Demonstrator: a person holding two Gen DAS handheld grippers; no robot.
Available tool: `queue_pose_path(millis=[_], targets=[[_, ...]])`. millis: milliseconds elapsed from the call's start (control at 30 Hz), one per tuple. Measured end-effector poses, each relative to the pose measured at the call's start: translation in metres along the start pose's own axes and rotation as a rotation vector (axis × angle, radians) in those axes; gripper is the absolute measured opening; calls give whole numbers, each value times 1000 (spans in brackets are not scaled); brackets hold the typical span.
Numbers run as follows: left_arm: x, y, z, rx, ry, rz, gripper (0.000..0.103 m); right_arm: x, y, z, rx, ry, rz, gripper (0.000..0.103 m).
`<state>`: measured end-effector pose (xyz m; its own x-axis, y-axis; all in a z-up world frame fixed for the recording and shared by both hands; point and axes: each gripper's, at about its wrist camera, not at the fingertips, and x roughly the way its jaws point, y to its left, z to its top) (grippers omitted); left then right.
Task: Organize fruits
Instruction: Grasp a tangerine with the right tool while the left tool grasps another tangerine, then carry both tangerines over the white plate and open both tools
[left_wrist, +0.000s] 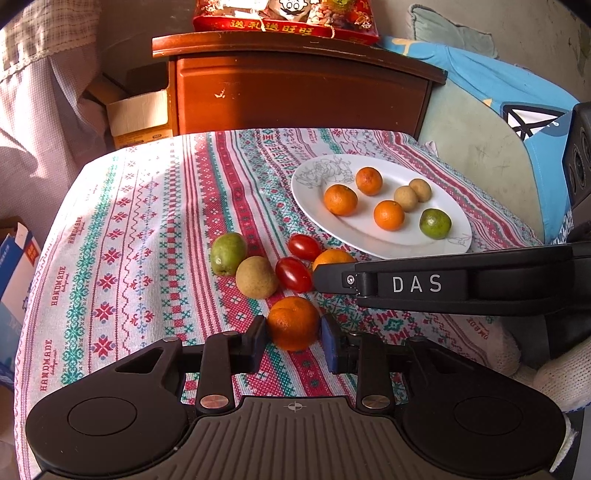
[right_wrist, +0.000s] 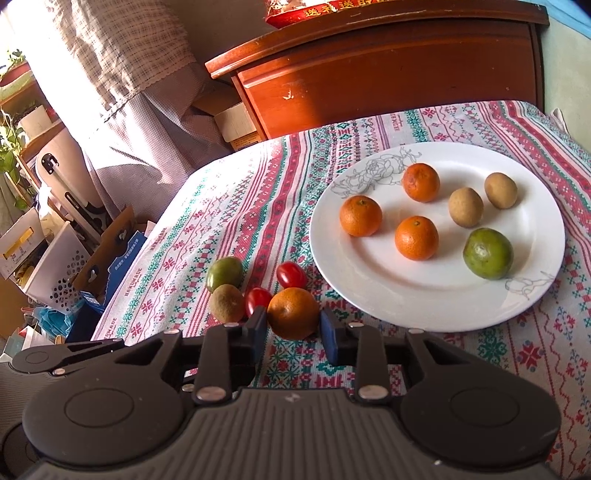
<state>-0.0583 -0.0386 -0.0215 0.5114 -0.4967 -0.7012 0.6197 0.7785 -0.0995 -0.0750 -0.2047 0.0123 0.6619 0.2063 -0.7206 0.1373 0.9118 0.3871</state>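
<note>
Our left gripper (left_wrist: 293, 338), angled down at the tablecloth (left_wrist: 147, 229), clamps one orange (left_wrist: 293, 322). Our right gripper (right_wrist: 293, 334), tilted alike, clamps another orange (right_wrist: 293, 312) beside the white plate (right_wrist: 369, 280).

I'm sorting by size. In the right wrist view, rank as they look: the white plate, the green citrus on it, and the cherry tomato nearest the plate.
1. white plate
2. green citrus
3. cherry tomato

The gaps are plain enough that nearness to the camera does not blur the order.
</note>
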Motion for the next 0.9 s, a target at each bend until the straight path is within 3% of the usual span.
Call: queue_pose_path(millis=[500, 900], targets=[[-11, 13, 8, -70, -28, 49, 28, -14, -2, -1, 5, -21, -3, 31], [-32, 20, 47, -151, -129, 44, 28, -49, -12, 28, 53, -117, 14, 31]])
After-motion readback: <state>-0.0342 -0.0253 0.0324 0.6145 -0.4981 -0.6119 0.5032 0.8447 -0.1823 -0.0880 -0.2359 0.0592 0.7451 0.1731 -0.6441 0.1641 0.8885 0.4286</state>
